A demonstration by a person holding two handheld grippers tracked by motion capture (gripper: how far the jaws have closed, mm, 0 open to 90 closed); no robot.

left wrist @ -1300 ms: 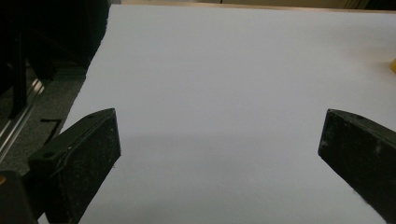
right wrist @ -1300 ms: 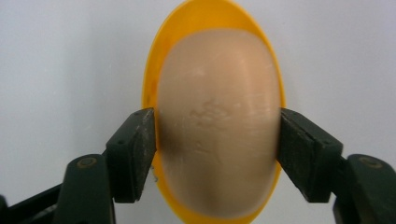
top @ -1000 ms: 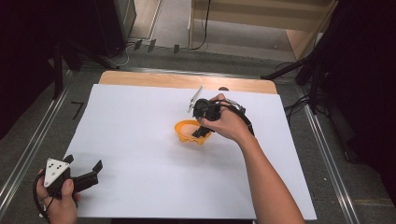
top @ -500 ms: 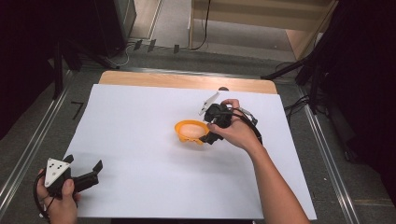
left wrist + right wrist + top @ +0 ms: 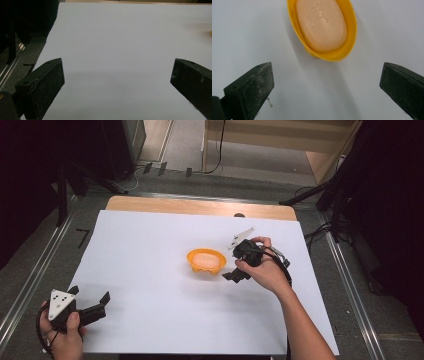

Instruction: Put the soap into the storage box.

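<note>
A yellow oval soap dish rests near the middle of the white table sheet, with a peach bar of soap lying in it. In the right gripper view the dish and soap sit just beyond the jaws. My right gripper is open just right of the dish, not touching it, jaws wide apart with nothing between them. My left gripper rests at the near left corner of the sheet, open and empty, its jaws wide over bare white sheet.
The white sheet covers most of a wooden table, whose far edge shows as a bare strip. Metal rails run along both sides. Cables and dark equipment lie on the floor beyond and to the right.
My right gripper let go of the soap dish and drew back to the right, jaws now open. The dish stays on the sheet. The left gripper has not moved.
</note>
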